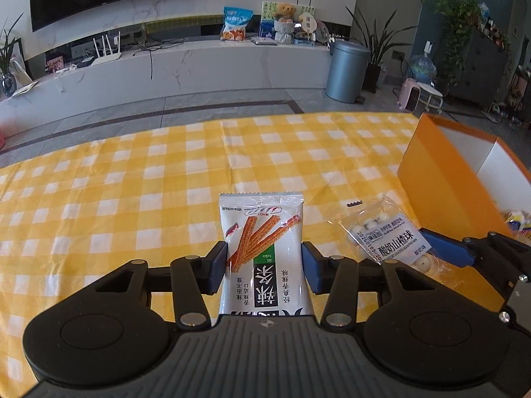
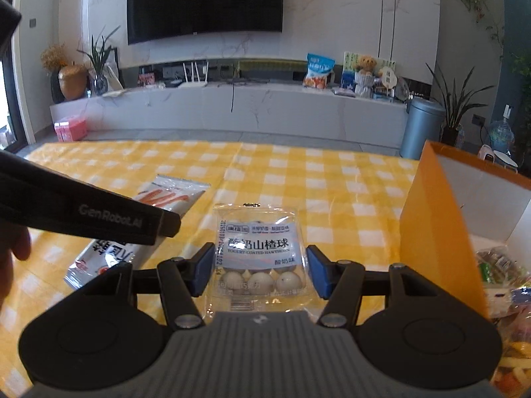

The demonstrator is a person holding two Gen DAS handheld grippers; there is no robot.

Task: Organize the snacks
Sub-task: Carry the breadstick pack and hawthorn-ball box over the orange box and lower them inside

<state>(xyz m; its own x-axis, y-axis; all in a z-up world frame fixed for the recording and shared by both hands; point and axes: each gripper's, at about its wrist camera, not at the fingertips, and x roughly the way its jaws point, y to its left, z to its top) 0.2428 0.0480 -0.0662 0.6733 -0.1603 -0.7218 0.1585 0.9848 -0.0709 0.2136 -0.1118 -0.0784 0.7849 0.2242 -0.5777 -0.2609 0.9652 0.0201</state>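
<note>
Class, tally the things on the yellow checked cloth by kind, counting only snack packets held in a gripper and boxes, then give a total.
Spicy-strip packets: 1
Yogurt-coated hawthorn ball packets: 1
Orange boxes: 1
Total: 3

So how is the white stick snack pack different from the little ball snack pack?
The stick snack pack is white, and you can't see inside; the ball snack pack is clear, showing round white balls. The stick snack pack is long and narrow; the ball snack pack is short and squarish. Both are gripped between blue fingers, near the orange box.

Yellow-white checked tablecloth [image 1: 132,179]; orange box [image 1: 441,179]; white snack packet [image 1: 265,248].
</note>
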